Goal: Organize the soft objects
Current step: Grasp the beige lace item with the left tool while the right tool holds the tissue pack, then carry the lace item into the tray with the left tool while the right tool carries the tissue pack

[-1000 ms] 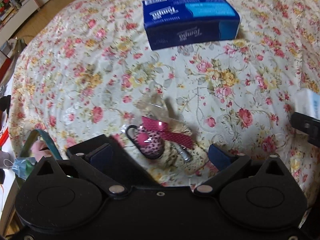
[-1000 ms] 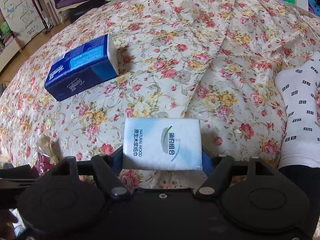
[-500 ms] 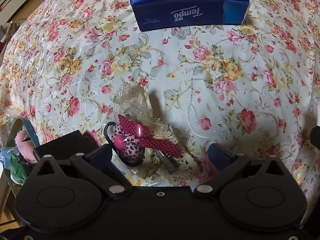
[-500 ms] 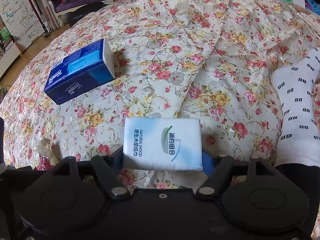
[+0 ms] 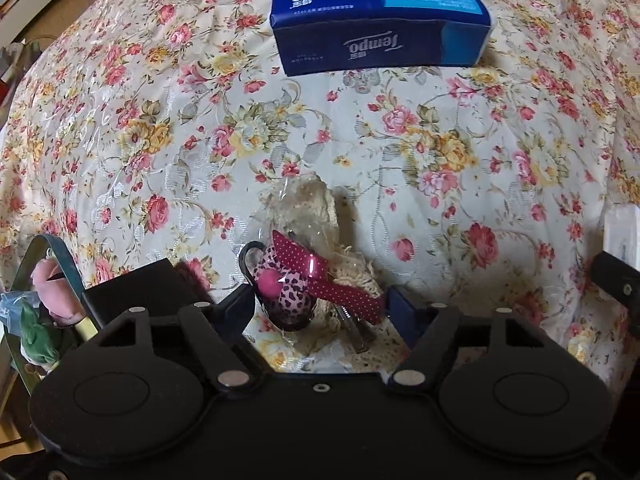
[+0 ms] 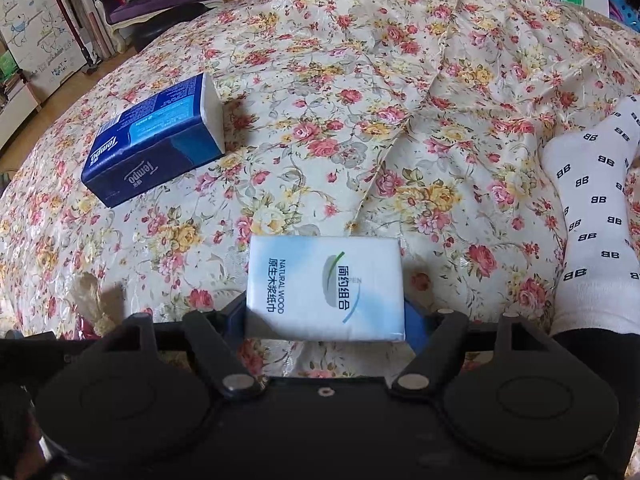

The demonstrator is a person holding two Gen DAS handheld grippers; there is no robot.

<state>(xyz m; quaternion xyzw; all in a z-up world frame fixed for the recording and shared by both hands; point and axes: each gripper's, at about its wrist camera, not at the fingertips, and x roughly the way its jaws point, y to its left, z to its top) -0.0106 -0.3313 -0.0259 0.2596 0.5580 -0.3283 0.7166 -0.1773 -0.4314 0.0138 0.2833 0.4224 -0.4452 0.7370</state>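
Observation:
A small gift packet (image 5: pixel 304 276) in clear wrap, with a leopard-print piece and a dotted red ribbon, lies on the flowered bedspread (image 5: pixel 160 152). My left gripper (image 5: pixel 320 308) has its fingers close on both sides of the packet; a firm grip cannot be made out. My right gripper (image 6: pixel 326 320) is shut on a white tissue pack (image 6: pixel 324 288) with green and blue print, held just above the bedspread (image 6: pixel 360 120). A dark blue Tempo tissue pack (image 5: pixel 380 20) lies farther out; it also shows in the right wrist view (image 6: pixel 156 140).
A white sock with black marks (image 6: pixel 592 216) lies at the right in the right wrist view. The right gripper's edge and white pack (image 5: pixel 620 256) show at the right of the left wrist view. A bag with plush toys (image 5: pixel 44 312) sits off the bed's left edge.
My left gripper has moved forward over the gift packet and its fingers have closed in from wide open. The right gripper with the white pack has barely moved.

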